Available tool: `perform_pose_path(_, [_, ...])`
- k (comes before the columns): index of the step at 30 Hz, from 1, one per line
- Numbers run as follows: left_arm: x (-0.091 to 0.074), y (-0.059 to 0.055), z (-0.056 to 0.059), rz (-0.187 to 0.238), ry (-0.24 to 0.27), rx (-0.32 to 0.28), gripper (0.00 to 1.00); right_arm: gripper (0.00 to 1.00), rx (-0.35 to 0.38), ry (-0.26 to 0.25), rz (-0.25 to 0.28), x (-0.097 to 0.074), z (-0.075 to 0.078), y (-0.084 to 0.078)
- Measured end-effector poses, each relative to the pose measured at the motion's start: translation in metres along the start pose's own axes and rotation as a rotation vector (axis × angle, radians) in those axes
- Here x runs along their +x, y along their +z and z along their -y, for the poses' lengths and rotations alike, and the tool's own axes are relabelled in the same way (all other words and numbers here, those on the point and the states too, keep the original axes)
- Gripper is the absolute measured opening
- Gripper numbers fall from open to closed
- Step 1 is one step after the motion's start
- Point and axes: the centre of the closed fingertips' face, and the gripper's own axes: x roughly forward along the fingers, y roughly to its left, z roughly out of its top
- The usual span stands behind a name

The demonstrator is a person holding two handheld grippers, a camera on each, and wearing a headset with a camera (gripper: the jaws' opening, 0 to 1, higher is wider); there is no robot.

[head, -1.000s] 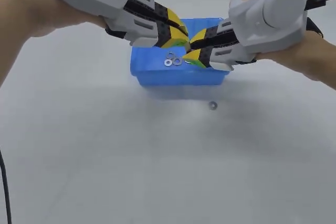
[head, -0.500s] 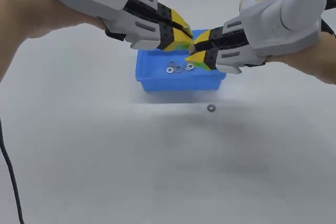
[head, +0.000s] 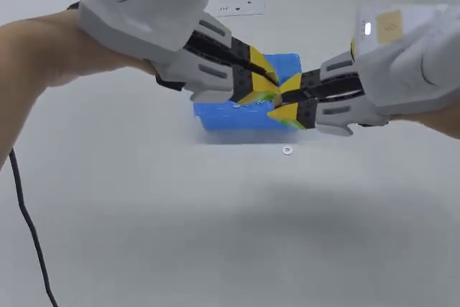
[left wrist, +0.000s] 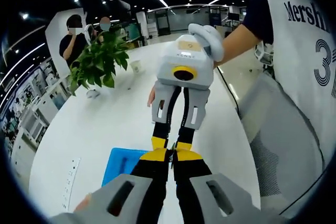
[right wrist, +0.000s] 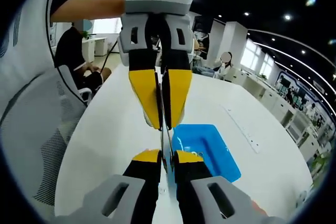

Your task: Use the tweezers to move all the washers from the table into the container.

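The fingers (right wrist: 178, 90) of the left gripper (head: 269, 90) are clenched on the tweezers (right wrist: 166, 140), whose thin metal blades run out from between the yellow tips. The fingers of the right gripper (head: 279, 108) are drawn close on either side of the tweezers' far end, but I cannot tell whether they press on it. In the head view the two grippers meet almost tip to tip, the left coming in from the upper left and the right from the right, both held above the container. The white surface (head: 215, 235) spreads wide around them. In the right gripper view a mesh chair (right wrist: 37, 129) stands at its edge beside the person in a white jersey. In the left gripper view a leafy green plant (left wrist: 102, 59) sits farther off on the same surface, with two people behind it. The container (head: 230, 116) is a shallow blue tray standing flat on the surface, directly under the meeting fingertips; its inside is mostly hidden by the grippers in the head view. A black cable (head: 29, 228) trails down the left side of the surface, and a white socket strip (head: 237, 9) lies beyond the container. One washer (head: 287, 150), a small silver ring, lies flat on the surface just in front of the container's right front corner, apart from it and below the right gripper's fingertips.
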Motion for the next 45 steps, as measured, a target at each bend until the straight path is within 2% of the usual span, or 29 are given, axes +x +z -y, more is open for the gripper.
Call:
perform_pose_path(8, [0.008,-0.005,0.023,0.004,-0.017,-0.026,0.07,0.1,0.03,0.015,-0.007,0.001,-0.024,-0.007])
perform_pose_path(14, [0.013,-0.01,0.031,0.013,-0.019,-0.049,0.07,0.1,0.051,0.021,-0.015,0.002,-0.034,-0.014])
perform_pose_path(17, [0.016,-0.013,0.032,0.032,-0.016,-0.083,0.07,0.1,0.072,0.024,-0.011,0.003,-0.038,-0.018])
perform_pose_path(23, [0.026,-0.021,0.036,0.042,-0.018,-0.107,0.07,0.1,0.109,0.034,-0.02,0.006,-0.045,-0.03])
perform_pose_path(27, [0.032,-0.026,0.036,0.05,-0.021,-0.127,0.07,0.1,0.118,0.038,-0.031,0.008,-0.047,-0.038])
perform_pose_path(32, [0.037,-0.031,0.031,0.054,-0.021,-0.145,0.07,0.1,0.123,0.028,-0.038,0.01,-0.043,-0.044])
perform_pose_path(45, [0.047,-0.041,0.016,0.035,-0.013,-0.139,0.07,0.11,0.124,-0.002,-0.043,0.018,-0.028,-0.056])
